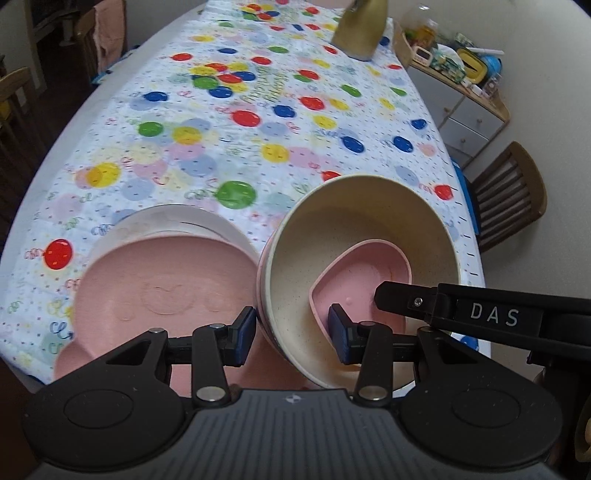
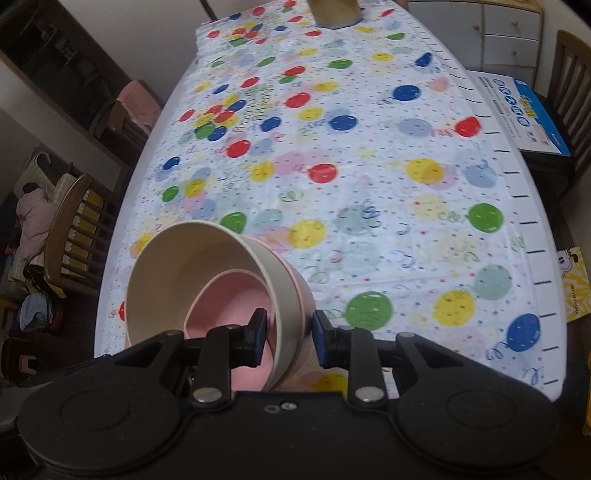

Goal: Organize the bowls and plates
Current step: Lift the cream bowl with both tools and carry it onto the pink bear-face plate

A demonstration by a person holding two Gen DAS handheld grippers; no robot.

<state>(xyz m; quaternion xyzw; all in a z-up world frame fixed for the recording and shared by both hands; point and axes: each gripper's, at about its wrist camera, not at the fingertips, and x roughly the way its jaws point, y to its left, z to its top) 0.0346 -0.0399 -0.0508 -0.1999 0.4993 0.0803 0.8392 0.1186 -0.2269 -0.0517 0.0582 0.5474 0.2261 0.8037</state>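
A cream bowl (image 1: 369,229) stands tilted near the table's front edge, nested in other bowls, with a small pink dish (image 1: 365,280) inside it. My left gripper (image 1: 291,334) is open, its fingers either side of the bowl's near-left rim. My right gripper (image 2: 290,338) straddles the same bowl's (image 2: 192,266) right wall with a visible gap at the outer pad; the pink dish (image 2: 229,299) lies inside. A pink plate (image 1: 162,288) lies on a white plate (image 1: 184,221) to the left.
The table carries a balloon-print cloth (image 1: 258,129). A gold object (image 1: 360,29) stands at the far end. Wooden chairs (image 1: 509,192) flank the table, one (image 2: 74,229) on the left. A drawer cabinet (image 1: 465,114) stands at right. A blue box (image 2: 524,110) rests on a chair.
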